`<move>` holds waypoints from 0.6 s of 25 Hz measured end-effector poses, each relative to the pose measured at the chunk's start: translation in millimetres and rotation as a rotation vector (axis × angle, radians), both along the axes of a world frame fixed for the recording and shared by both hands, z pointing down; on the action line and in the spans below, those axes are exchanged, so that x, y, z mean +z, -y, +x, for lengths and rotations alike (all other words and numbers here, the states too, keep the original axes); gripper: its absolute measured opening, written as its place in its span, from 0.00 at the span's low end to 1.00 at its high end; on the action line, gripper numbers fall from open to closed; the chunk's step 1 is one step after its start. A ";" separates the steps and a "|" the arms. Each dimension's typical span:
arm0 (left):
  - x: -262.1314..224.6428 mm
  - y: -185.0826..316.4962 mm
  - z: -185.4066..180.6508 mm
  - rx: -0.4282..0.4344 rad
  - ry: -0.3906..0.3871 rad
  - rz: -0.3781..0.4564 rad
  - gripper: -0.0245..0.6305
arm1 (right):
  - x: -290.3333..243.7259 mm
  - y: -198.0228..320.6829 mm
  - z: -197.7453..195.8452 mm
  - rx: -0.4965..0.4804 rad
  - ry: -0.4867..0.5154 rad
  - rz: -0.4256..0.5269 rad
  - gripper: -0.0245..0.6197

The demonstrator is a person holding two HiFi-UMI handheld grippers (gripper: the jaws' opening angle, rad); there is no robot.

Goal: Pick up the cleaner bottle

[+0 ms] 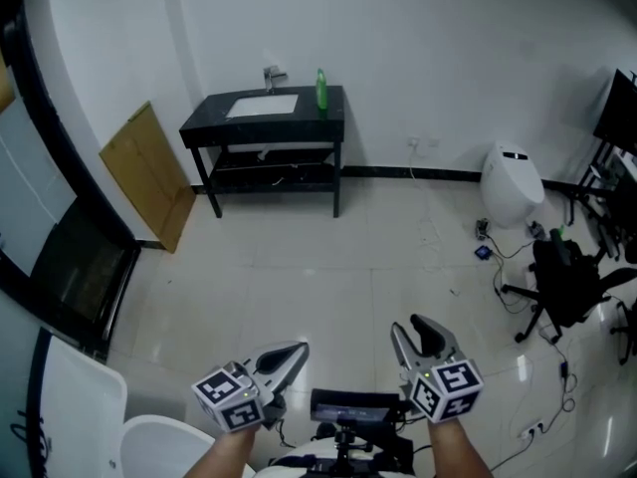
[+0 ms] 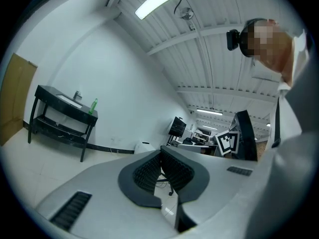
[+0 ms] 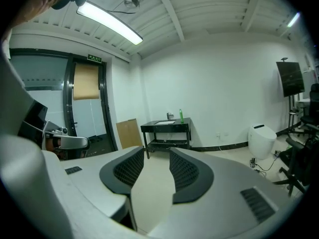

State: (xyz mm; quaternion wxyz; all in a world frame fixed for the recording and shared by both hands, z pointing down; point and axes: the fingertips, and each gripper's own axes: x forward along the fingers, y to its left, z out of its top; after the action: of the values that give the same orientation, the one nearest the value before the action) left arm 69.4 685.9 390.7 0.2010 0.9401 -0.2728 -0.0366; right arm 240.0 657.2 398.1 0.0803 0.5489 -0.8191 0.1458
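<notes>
Left hand-held gripper [image 1: 299,348] closed, right hand-held gripper [image 1: 406,325] parted and empty, cleaner bottle [image 1: 321,90] upright

A black sink table [image 1: 264,118] with a faucet [image 1: 274,75] stands against the white wall [image 1: 448,58], well ahead of the fingers [image 1: 428,337]. A wooden board [image 1: 149,172] leans ahead and to their left. A white toilet [image 1: 513,182] and a black office chair [image 1: 562,282] stand ahead to their right.

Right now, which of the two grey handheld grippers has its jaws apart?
The right gripper: pale floor shows between its black ribbed pads; those of the left gripper meet.
</notes>
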 end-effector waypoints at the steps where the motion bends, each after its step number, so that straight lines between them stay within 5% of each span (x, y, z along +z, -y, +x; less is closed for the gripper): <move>1: 0.3 7.8 -2.1 -0.004 0.003 0.002 0.03 | 0.0 8.8 -3.2 -0.007 0.001 0.001 0.30; 15: 7.3 157.7 -35.3 -0.159 0.012 -0.013 0.03 | 18.4 185.8 -25.5 -0.136 0.022 -0.027 0.30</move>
State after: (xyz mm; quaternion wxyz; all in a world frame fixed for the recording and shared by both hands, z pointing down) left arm 34.2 528.2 398.0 0.2020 0.9143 -0.3482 -0.0451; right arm 214.5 471.4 416.6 0.0883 0.4890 -0.8534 0.1574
